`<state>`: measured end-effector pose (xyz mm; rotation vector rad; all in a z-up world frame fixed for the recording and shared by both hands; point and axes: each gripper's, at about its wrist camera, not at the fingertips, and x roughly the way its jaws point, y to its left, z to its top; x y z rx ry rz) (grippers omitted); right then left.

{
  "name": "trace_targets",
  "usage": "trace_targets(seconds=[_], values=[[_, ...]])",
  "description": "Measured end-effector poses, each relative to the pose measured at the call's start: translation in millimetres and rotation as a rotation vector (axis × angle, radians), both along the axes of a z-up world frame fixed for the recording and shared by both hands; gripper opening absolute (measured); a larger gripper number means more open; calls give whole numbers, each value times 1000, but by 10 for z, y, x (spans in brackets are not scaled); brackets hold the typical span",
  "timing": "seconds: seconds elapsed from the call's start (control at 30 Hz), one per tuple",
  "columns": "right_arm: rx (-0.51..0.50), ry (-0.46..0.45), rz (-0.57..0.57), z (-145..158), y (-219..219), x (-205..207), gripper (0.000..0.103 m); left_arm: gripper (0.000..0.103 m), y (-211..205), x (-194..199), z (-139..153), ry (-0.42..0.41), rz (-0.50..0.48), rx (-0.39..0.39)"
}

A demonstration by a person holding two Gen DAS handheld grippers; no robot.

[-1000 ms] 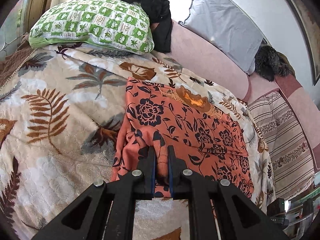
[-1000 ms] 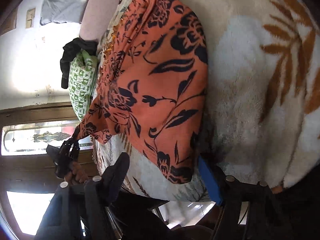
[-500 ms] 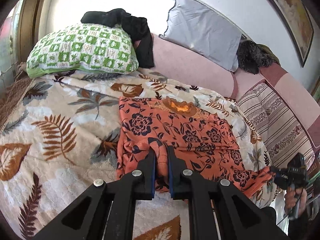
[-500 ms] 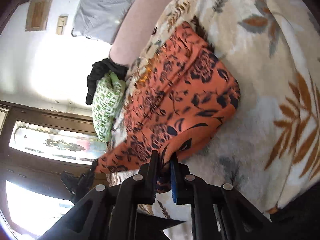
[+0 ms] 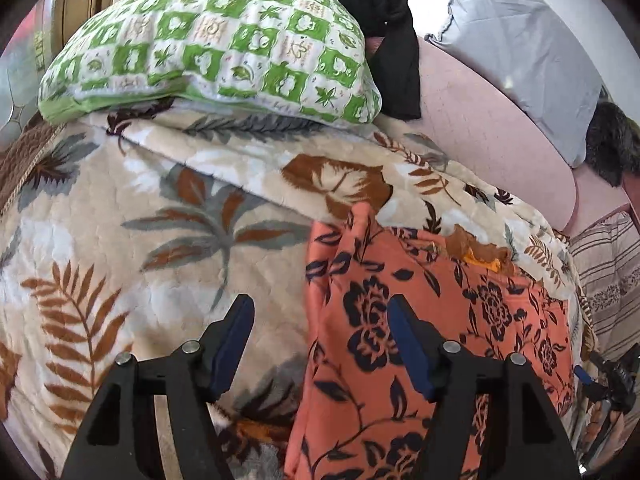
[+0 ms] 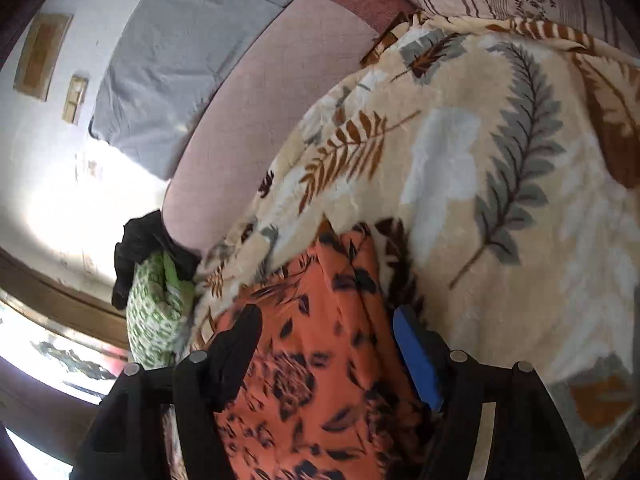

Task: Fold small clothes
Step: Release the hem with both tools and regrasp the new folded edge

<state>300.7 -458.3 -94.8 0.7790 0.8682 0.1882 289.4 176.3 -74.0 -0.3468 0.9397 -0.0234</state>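
Both your grippers have just been opening, and neither one grips cloth now. Your left gripper (image 5: 320, 344) hangs with its jaws spread above the near left edge of the orange floral garment (image 5: 432, 320): the right finger is over the cloth, the left finger over the bare leaf-print blanket (image 5: 160, 240), so that edge runs up between them. Your right gripper (image 6: 328, 352) stands just as wide, with the garment's other end showing between its fingers; the pads (image 6: 416, 360) are not pressing on the fabric (motion blur hides whether the cloth brushes them).

The garment lies flat on the blanket, below the green checked pillow (image 5: 216, 48) and near the pink sofa back (image 5: 492, 132). In the left wrist view it spreads to the right of your left claw and away toward the sofa back, with its neckline trim (image 5: 480, 252) at the far end. Its long axis seems to run across, from your left claw toward your right one, which shows small at the right rim of that view.

Each hand is nearest its own end, so I judge the next fold starts with both: take the near corners, with the left claw shifted slightly right to get both fingers onto cloth.
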Motion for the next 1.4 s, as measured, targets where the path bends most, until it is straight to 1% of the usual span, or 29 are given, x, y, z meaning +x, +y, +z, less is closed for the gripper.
trace_targets(seconds=[0.07,0.13,0.2,0.23,0.27,0.3,0.33,0.37,0.4,0.43,0.5,0.6,0.63,0.7,0.77,0.8,0.83,0.87,0.9,0.97,1.03,1.1,1.13,1.2,1.23,1.27,1.3,1.37,1.4], values=[[-92,21,91,-75,105,-139,71,70,-9,-228,-49,1,-55,31],[-165,21,171,-63,188,-187,71,74,-88,-381,-134,27,-115,53],[-194,4,215,-22,291,-66,71,79,-185,-405,-288,86,-159,40],[-201,7,253,-43,366,58,71,80,-250,-373,-411,134,-182,26],[-234,47,286,-126,420,161,71,81,-319,-340,-526,177,-193,36],[-276,91,294,-223,483,238,72,81,-382,-344,-536,146,-181,83],[-320,101,303,-245,552,287,69,77,-457,-335,-528,136,-180,128],[-358,130,314,-230,630,336,64,47,-526,-315,-509,147,-191,158],[-345,152,323,-196,670,363,35,18,-569,-285,-471,157,-221,119],[-336,176,332,-139,704,375,17,17,-573,-258,-416,176,-198,99],[-381,176,341,25,759,337,11,17,-587,-309,-185,121,-168,110],[-325,102,285,462,650,143,5,17,-593,-628,309,10,-165,65],[-315,75,286,614,625,33,5,17,-620,-793,459,-19,-173,54],[-345,29,301,878,614,-235,5,17,-665,-1191,670,-63,-191,62],[-332,13,292,998,502,-569,5,18,-686,-1556,669,-56,-192,48],[-325,18,282,981,435,-732,5,20,-696,-1656,588,-37,-195,51],[-341,26,275,934,455,-803,10,21,-679,-1743,440,-10,-194,40],[-353,16,292,821,437,-897,10,25,-637,-1788,235,29,-181,19],[-339,9,320,677,414,-928,10,27,-568,-1806,4,84,-161,2],[-262,92,279,238,267,-890,11,32,-475,-1794,-470,222,-134,4],[-190,150,287,-82,241,-859,14,35,-373,-1876,-482,154,-111,-85],[-158,197,323,-238,289,-821,14,48,-351,-1878,-401,174,-102,-90],[-151,200,347,-231,303,-817,14,50,-340,-1883,-332,165,-90,-66],[-164,137,346,-94,270,-798,14,54,-298,-1891,-142,105,-83,-16],[-157,111,342,-9,224,-800,14,57,-254,-1881,-67,72,-83,-13],[-147,95,332,64,168,-789,14,64,-220,-1871,12,40,-86,-17],[-138,80,324,118,120,-777,18,66,-189,-1830,65,17,-94,-23],[-127,61,313,170,34,-717,34,66,-134,-1631,107,14,-103,-31],[-121,65,302,179,1,-655,57,66,-103,-1503,103,20,-102,-37]])
